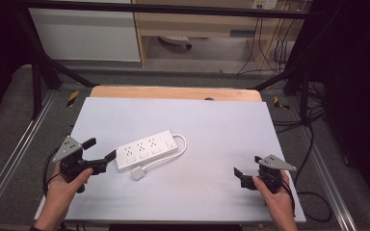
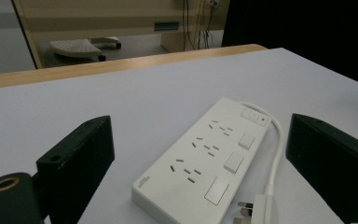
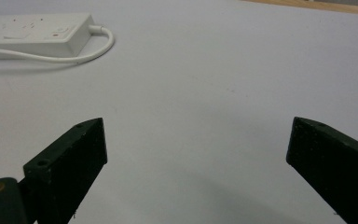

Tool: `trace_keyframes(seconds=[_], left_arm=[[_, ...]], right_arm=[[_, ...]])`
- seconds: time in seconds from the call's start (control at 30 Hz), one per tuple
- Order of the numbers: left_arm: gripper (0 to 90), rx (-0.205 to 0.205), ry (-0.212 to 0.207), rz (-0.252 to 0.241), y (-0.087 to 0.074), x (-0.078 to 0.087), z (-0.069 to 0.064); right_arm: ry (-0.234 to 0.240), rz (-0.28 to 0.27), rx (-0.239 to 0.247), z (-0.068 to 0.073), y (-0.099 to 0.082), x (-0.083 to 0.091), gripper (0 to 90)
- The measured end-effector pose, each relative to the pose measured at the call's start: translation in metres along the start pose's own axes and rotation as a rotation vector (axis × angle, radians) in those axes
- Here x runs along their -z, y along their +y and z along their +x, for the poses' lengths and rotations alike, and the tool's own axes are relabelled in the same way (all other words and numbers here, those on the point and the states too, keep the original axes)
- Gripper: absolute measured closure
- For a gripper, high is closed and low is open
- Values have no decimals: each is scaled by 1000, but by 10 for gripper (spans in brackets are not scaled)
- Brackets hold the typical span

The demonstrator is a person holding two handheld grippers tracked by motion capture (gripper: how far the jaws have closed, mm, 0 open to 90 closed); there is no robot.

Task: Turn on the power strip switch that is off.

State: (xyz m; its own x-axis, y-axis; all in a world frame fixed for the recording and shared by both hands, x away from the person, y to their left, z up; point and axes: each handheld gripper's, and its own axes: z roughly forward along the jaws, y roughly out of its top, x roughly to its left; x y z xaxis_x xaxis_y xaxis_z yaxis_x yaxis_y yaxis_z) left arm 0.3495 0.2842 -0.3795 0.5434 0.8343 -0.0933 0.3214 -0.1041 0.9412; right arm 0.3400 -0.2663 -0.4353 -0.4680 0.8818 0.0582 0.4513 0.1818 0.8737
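Observation:
A white power strip (image 1: 147,148) (image 2: 205,158) (image 3: 32,33) with three sockets and switches lies left of centre on the white table. Its short white cable (image 1: 173,153) (image 2: 275,154) (image 3: 86,53) loops back to a white plug (image 1: 138,173) (image 2: 261,210) lying beside the strip's front. My left gripper (image 1: 100,149) (image 2: 200,154) stands open just left of the strip's near end, jaws wide apart and pointing at it. My right gripper (image 1: 247,165) (image 3: 198,149) is open too, low over bare table at the front right, far from the strip.
The white table top (image 1: 212,125) has a wooden strip (image 1: 173,92) along its far edge. A dark metal frame (image 1: 38,72) surrounds the table, with cables (image 1: 313,144) trailing on the floor at the right. Cabinets stand beyond.

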Motion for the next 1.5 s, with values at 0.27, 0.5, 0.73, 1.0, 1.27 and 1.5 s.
trace_keyframes(seconds=[0.27, 0.5, 0.73, 1.0, 1.27, 1.5], left_arm=[[82, -7, -21, 15, 0, -10, -5], [123, -6, -32, 34, -1, -18, -6], [147, 1, -35, 52, -2, -28, -4], [177, -1, -35, 71, -3, -35, -4], [247, 1, -38, 89, -6, -40, -3], [321, 2, -44, 108, -6, -43, -2]], right_arm=[[-2, 4, 1, 0, 0, 0, 53], [-2, 4, 0, -1, 0, 0, 54], [-9, -6, -5, -4, 0, 3, 54], [-9, -7, -6, -4, 0, 4, 54], [-11, -6, -6, -4, 0, 4, 54], [-11, -7, -5, -5, 0, 4, 54]])
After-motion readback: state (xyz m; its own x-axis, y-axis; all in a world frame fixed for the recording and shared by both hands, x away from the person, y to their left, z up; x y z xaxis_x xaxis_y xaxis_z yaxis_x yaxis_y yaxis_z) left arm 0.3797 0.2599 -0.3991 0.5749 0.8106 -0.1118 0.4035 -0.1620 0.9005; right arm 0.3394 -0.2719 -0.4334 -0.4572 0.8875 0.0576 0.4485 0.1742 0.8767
